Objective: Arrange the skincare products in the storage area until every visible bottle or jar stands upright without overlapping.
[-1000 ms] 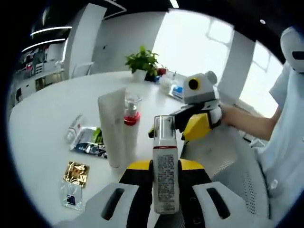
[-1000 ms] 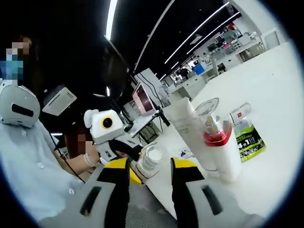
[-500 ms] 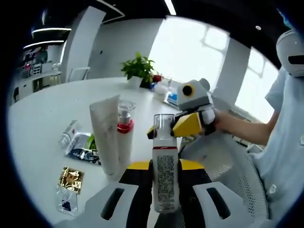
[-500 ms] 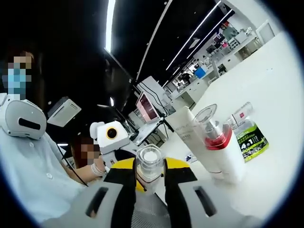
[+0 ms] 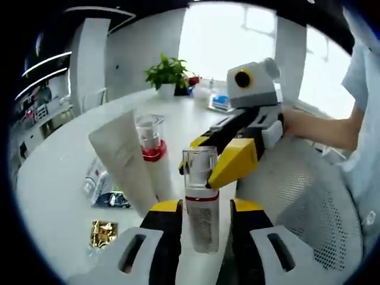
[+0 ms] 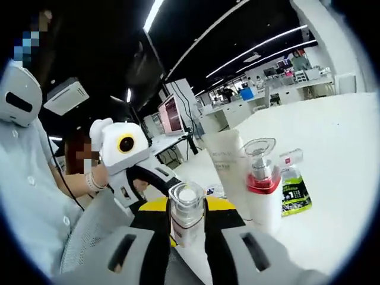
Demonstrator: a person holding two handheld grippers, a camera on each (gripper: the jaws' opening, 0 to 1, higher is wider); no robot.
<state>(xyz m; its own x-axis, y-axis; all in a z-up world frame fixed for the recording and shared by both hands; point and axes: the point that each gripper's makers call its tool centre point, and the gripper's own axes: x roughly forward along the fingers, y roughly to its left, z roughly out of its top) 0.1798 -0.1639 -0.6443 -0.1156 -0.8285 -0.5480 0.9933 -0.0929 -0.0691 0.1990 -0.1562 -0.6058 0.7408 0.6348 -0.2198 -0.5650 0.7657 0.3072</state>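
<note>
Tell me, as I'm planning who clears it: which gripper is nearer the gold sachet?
Left. The left gripper is just beside the gold sachet; the right gripper reaches in past the bottle, farther off.

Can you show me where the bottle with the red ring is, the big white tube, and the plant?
bottle with the red ring (image 5: 153, 155): left gripper view, on its red collar.
big white tube (image 5: 122, 160): left gripper view, on the middle of its body.
plant (image 5: 167, 70): left gripper view, on its green leaves.
</note>
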